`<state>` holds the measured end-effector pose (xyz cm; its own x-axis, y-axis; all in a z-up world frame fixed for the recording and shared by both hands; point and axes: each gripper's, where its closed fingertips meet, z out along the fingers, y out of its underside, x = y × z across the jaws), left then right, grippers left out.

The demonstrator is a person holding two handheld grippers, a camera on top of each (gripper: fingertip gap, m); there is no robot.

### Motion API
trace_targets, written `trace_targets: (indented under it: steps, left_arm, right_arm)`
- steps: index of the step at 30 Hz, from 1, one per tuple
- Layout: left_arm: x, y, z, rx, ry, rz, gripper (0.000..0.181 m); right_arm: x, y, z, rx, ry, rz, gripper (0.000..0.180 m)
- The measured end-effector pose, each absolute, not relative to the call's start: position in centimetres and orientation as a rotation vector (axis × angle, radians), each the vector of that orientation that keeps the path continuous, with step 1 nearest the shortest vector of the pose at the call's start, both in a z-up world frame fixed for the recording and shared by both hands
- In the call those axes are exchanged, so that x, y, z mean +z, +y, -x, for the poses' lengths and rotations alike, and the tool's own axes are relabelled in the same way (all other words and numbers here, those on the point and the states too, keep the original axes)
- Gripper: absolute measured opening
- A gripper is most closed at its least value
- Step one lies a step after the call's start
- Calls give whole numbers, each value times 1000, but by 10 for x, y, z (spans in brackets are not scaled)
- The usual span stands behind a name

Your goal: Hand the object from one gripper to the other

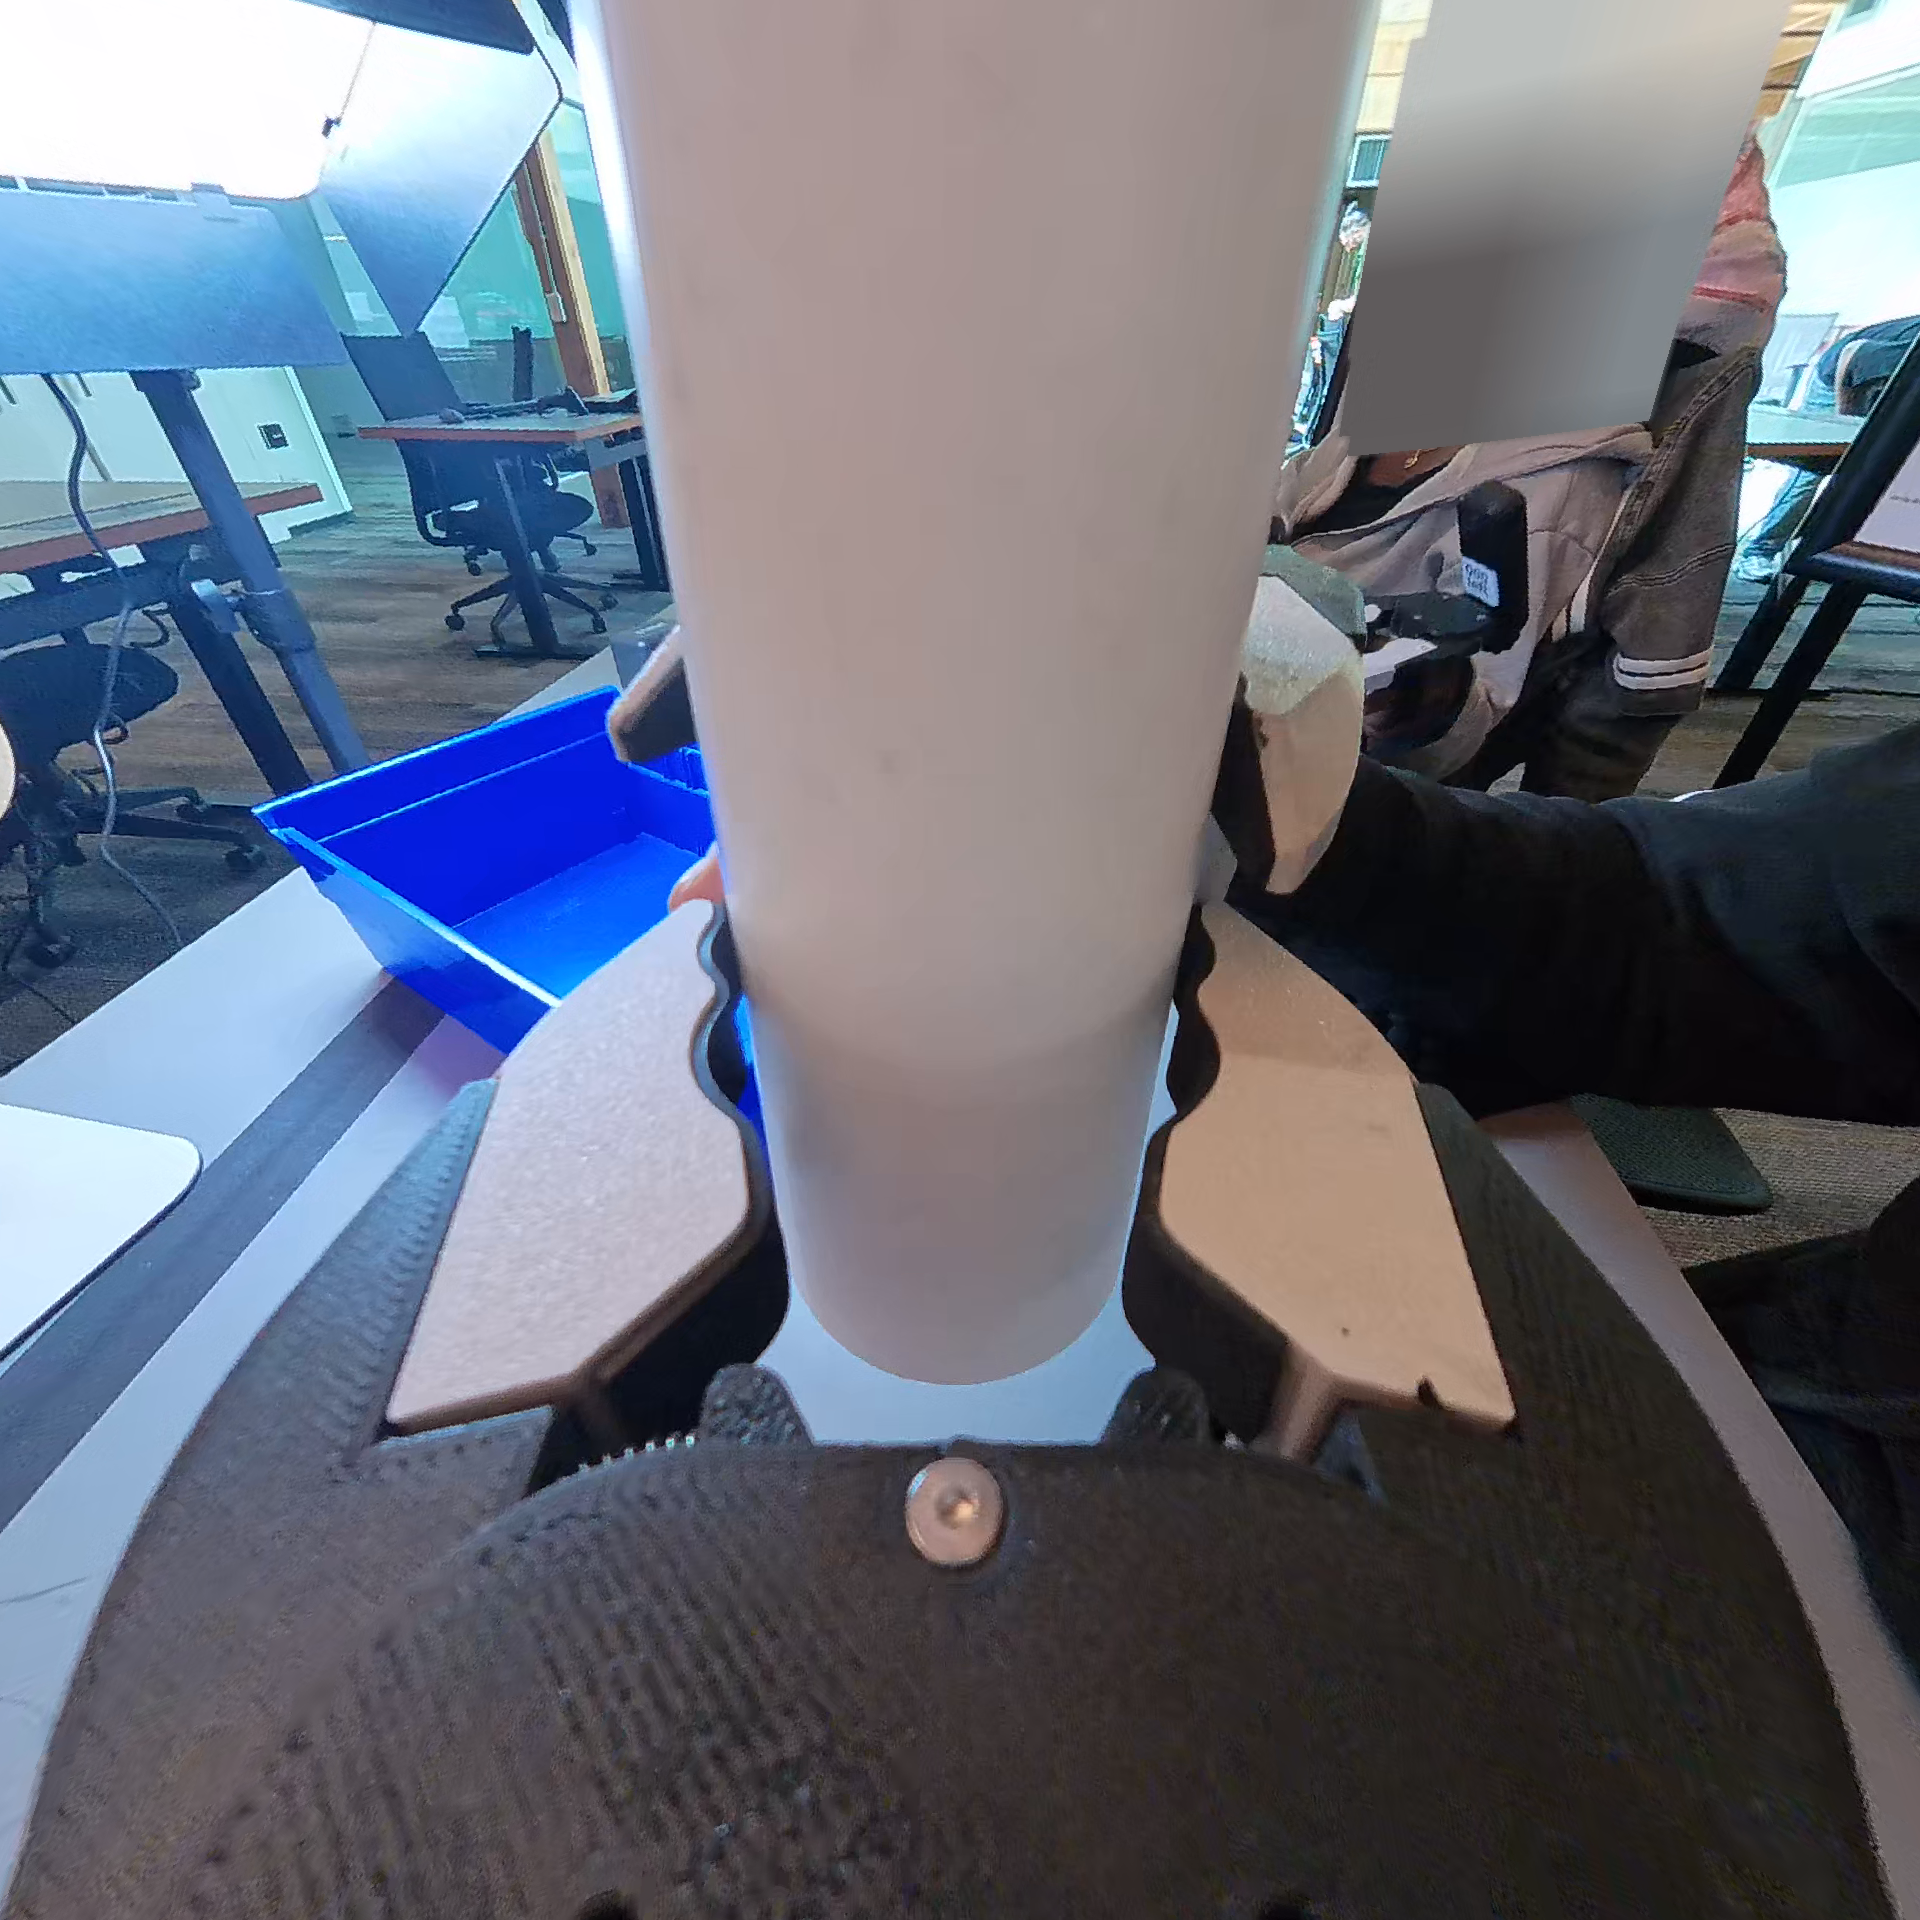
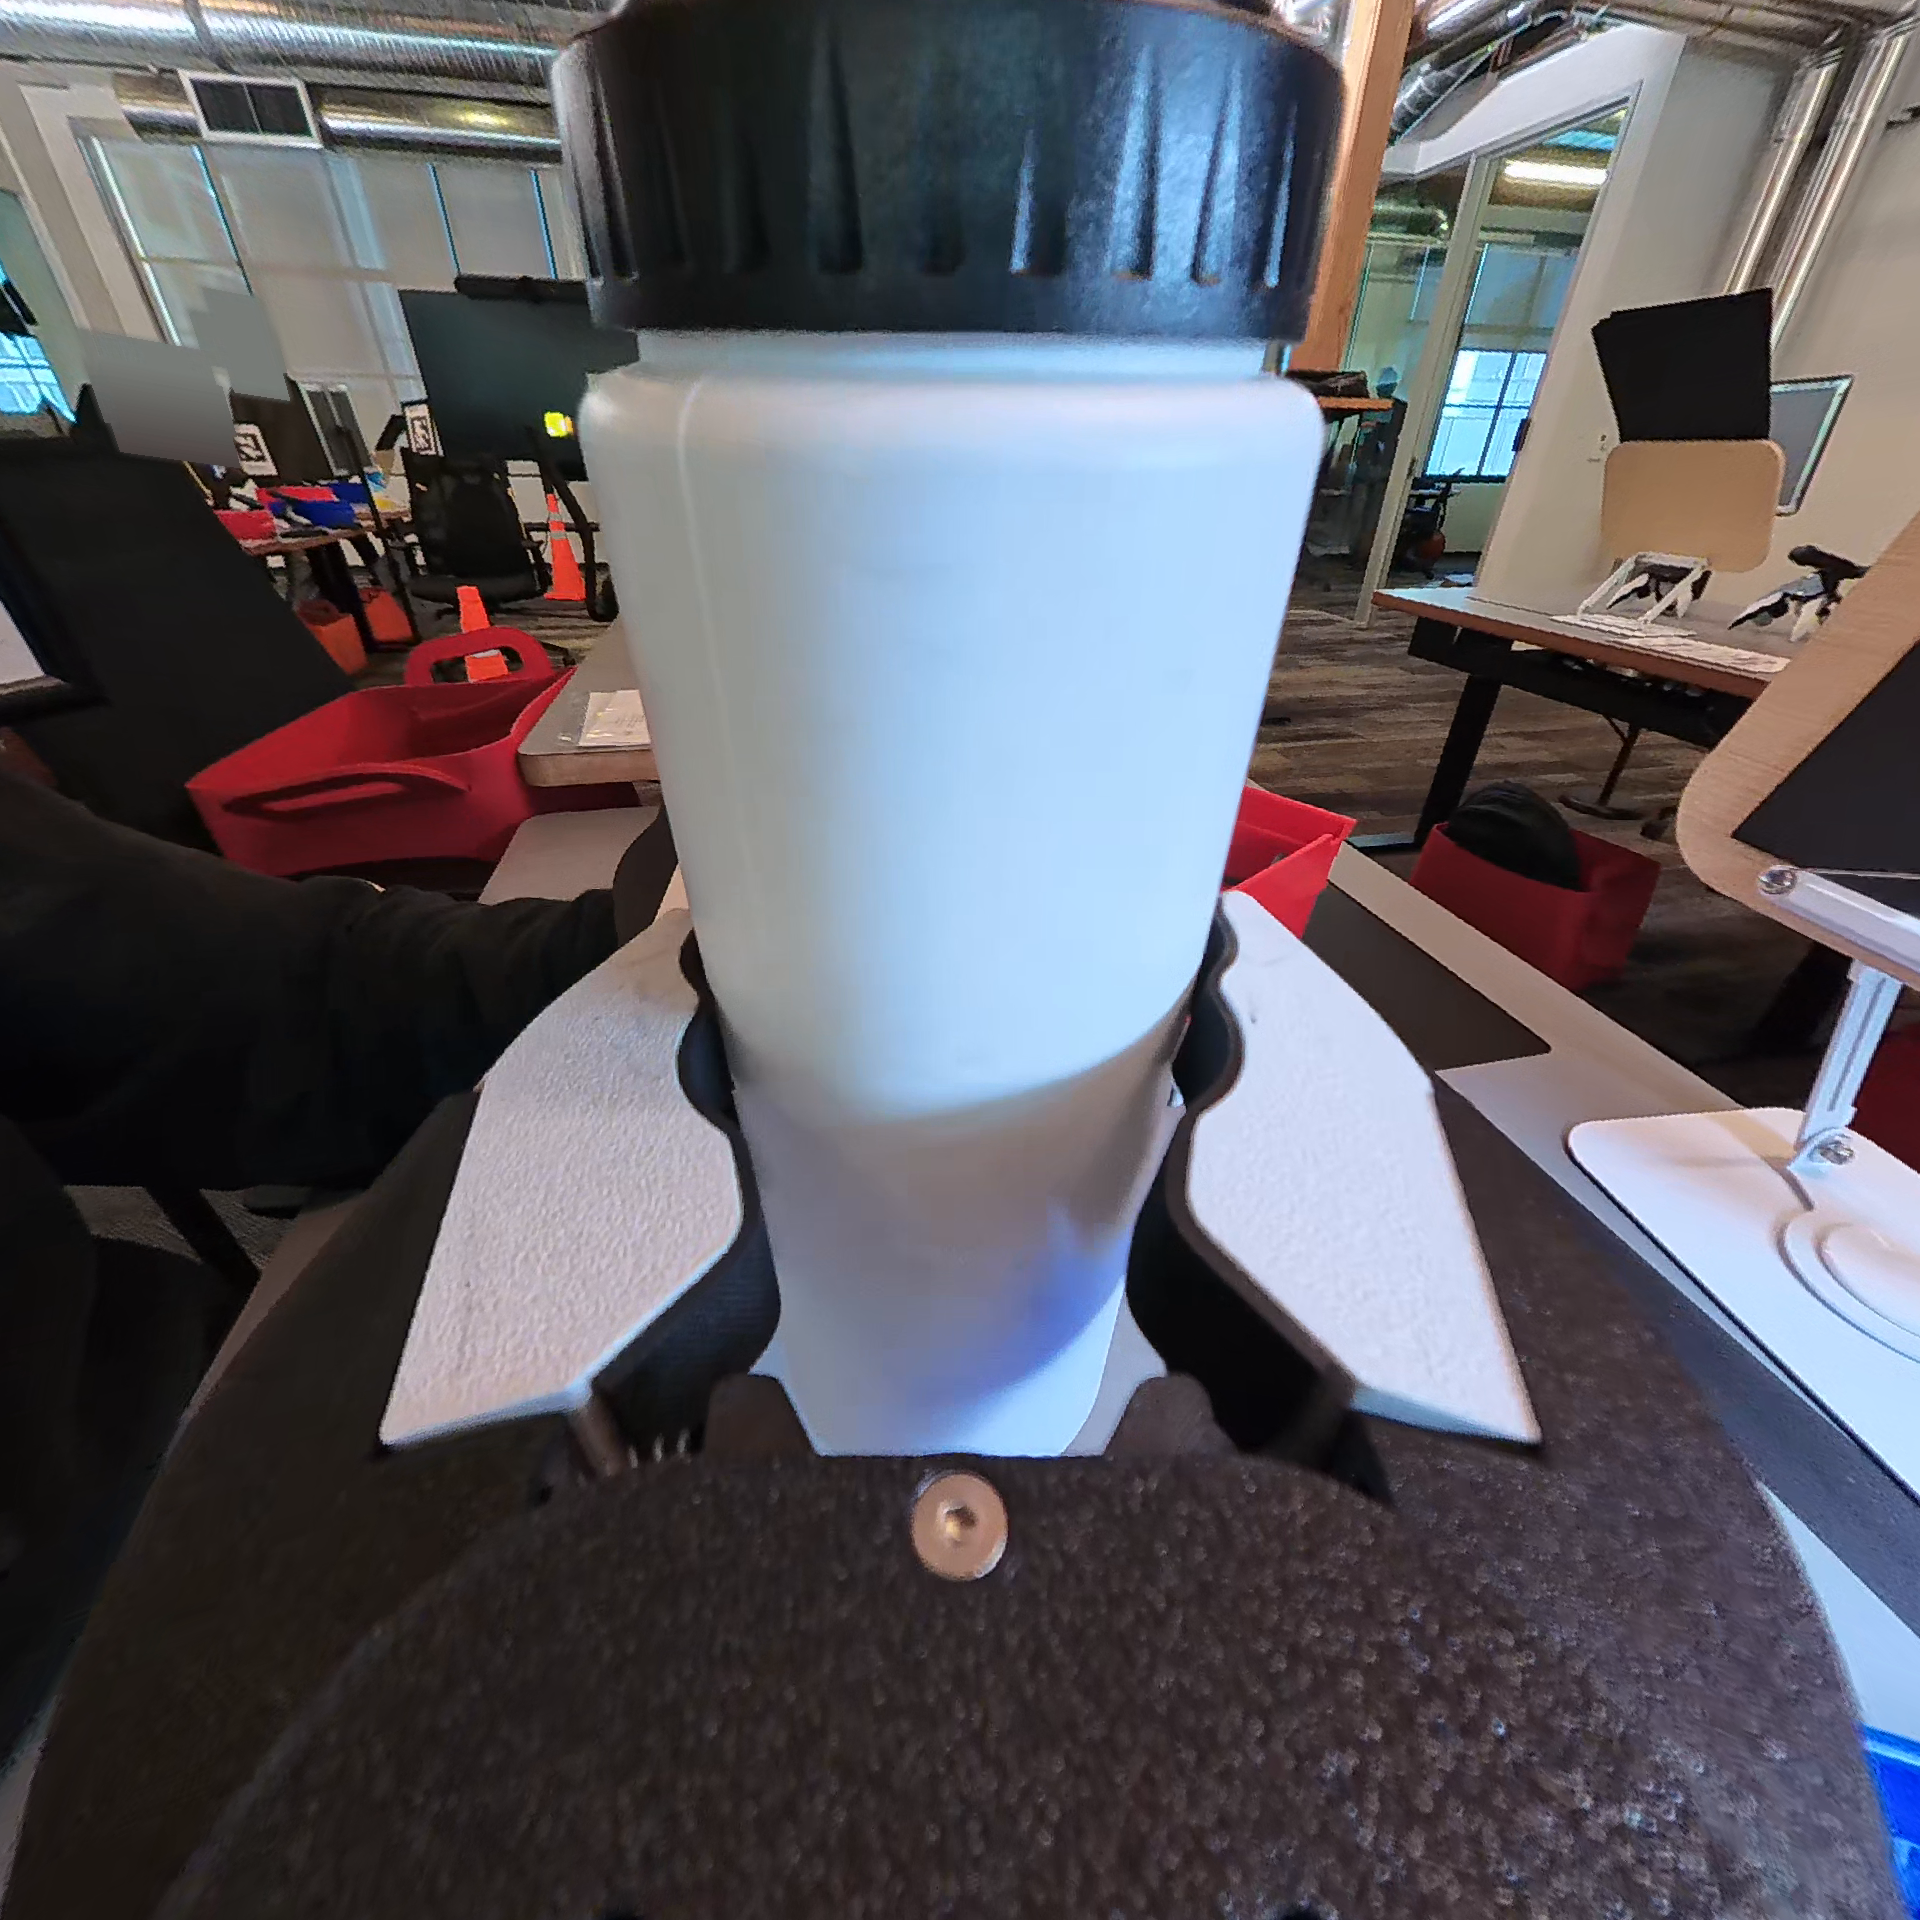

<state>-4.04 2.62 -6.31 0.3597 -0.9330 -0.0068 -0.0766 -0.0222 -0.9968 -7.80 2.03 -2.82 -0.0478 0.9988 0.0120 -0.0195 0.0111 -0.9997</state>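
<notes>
Both our grippers clench the white bottle at once, the left gripper and the right gripper each pressing its body, black cap uppermost, above the table beside a blue bin.

I see a bright room with a glaring lamp panel at top left. The close white bottle looks a bit blurry. Edges bend outward. Soft shadows sit under it.
</notes>
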Motion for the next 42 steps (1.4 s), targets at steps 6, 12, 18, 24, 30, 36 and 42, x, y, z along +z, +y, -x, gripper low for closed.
trace_targets:
  steps: [6, 12, 18, 24, 30, 36, 42]
  left_arm:
    - [-51, 25, 46, -951, 941, 1380, 81]
    - [-28, 28, 67, -1038, 829, 1308, 80]
    - [-11, 24, 74, -1092, 768, 1228, 80]
    - [-9, 15, 62, -1092, 790, 1165, 80]
    - [-10, 14, 62, -1076, 827, 1213, 81]
    - [-14, 19, 76, -1046, 854, 1275, 79]
    - [-51, 24, 55, -1086, 925, 1377, 81]
  right_arm:
    - [-13, 25, 64, 1189, -1219, 1148, 89]
    - [-16, 48, 37, 1169, -1204, 1188, 90]
    - [-47, 25, 76, 1239, -1317, 1211, 89]
    - [-52, 7, 98, 1249, -1316, 1188, 84]
    - [-51, 8, 94, 1230, -1338, 1186, 82]
    - [-33, 30, 69, 1235, -1250, 1185, 81]
    - [-15, 36, 56, 1334, -1141, 1139, 81]
